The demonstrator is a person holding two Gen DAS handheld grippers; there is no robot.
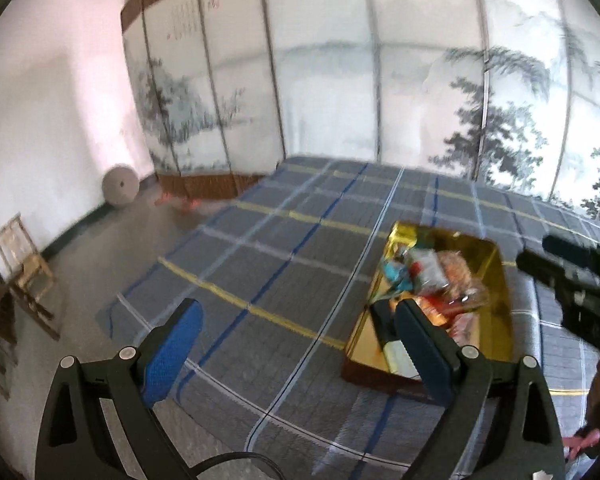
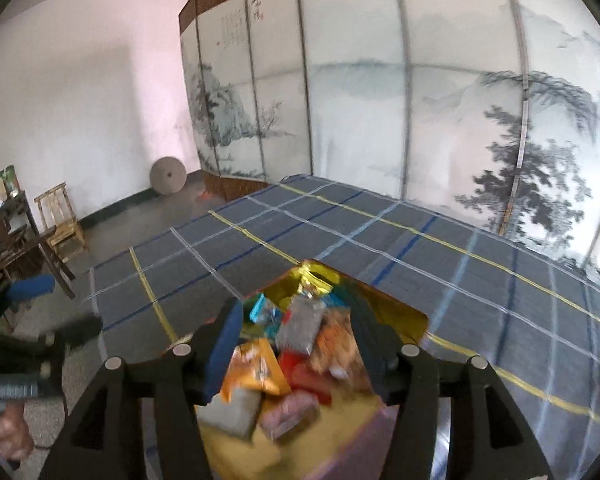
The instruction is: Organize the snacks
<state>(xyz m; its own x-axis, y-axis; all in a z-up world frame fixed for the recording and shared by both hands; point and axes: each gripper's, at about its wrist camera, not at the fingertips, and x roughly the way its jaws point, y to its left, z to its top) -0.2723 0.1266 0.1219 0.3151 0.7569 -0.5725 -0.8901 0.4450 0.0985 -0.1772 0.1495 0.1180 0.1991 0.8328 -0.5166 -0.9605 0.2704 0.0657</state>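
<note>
Gold tray (image 1: pixel 496 300): rests on the plaid-covered table (image 1: pixel 284 256), toward its near edge. Holds a loose heap of snack packets (image 2: pixel 296 340) in orange, silver, teal and red; blur hides their labels.

Left gripper (image 1: pixel 300 344): just left of the tray, blue pads spread wide, nothing between them.

Right gripper (image 2: pixel 296 356): above the tray's near end, jaws apart, clamping nothing; the packets lie below the gap.

Painted folding screen (image 1: pixel 340 80): behind the table, beyond the tray.
</note>
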